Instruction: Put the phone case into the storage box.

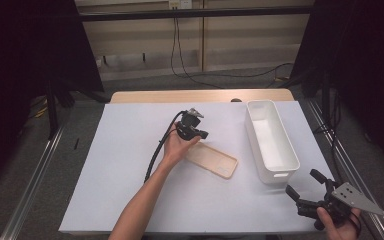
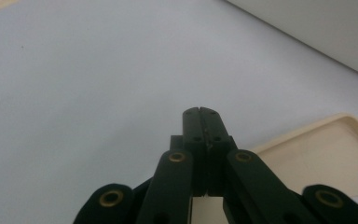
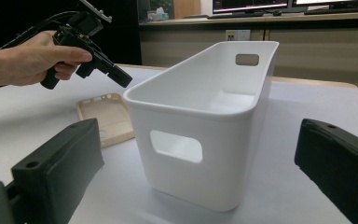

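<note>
1. High view is showing the left hand-held gripper [image 1: 200,134] hovering just above the far-left end of the beige phone case [image 1: 212,160], which is lying flat on the white sheet covering the bench [image 1: 130,165], near the middle and just left of the white bin [image 1: 271,140]. Judging from that, the phone case is the thing being gone for.
2. Left gripper view is showing this hand-held gripper's jaws pressed fully together with nothing between them, its tips pointing down at bare sheet beside the phone case's [image 2: 326,154] rim. It is probably being carried shut while being lined up; the jaws would have to part before any grasp.
3. The phone case is resting open side up, its raised rim facing the hand-held gripper, which is likely why the approach is coming at the edge rather than the flat middle.
4. The right hand-held gripper [image 1: 305,187] is waiting at the near-right corner of the bench, off the near end of the bin, its jaws spread wide and holding nothing.
5. Right gripper view is looking straight at the bin's [image 3: 200,140] near end wall and handle cut-out, with the bin sitting empty. That suggests the right hand is standing ready to steady it, and that the bin is being kept close as the place for the phone case.
</note>
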Motion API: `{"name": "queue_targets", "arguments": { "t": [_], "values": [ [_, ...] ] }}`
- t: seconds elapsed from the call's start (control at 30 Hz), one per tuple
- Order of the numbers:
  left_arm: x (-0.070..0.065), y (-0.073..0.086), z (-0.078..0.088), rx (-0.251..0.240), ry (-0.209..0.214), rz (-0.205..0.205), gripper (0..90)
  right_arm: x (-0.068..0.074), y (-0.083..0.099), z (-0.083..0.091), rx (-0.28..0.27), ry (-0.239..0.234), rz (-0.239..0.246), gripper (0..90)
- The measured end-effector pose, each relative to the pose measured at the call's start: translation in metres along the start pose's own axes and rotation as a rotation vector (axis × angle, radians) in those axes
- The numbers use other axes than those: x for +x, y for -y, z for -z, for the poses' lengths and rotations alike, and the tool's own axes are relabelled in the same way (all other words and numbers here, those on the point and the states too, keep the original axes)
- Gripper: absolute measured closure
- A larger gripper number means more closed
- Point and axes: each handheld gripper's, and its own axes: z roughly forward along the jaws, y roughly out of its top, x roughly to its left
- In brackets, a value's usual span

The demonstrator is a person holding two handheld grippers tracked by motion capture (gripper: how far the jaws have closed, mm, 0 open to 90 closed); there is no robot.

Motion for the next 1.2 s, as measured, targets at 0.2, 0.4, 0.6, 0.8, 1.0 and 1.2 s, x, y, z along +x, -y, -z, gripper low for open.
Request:
{"name": "queue_targets", "arguments": {
  "t": [0.2,0.4,0.6,0.8,1.0,1.2],
  "values": [
    [0.002,0.003,-0.004,0.032,-0.019,-0.008,90.0,0.0,0.0,0.0,0.005,0.0,-0.001,0.4],
    [0.002,0.007,-0.009,0.063,-0.013,-0.015,90.0,0.0,0.0,0.0,0.006,0.001,-0.004,0.4],
    [0.002,0.008,-0.007,0.076,-0.01,-0.02,90.0,-0.001,0.001,0.0,0.007,0.001,-0.005,0.3],
    [0.002,0.01,-0.004,0.083,-0.005,-0.025,90.0,0.0,0.0,0.001,0.005,0.001,-0.003,0.3],
    [0.001,0.016,0.001,0.078,0.001,-0.02,90.0,-0.001,0.001,0.0,0.006,0.002,-0.004,0.3],
    [-0.002,0.022,0.006,0.07,0.005,-0.028,90.0,0.0,0.0,0.001,0.004,0.003,-0.003,0.4]
  ]
}}
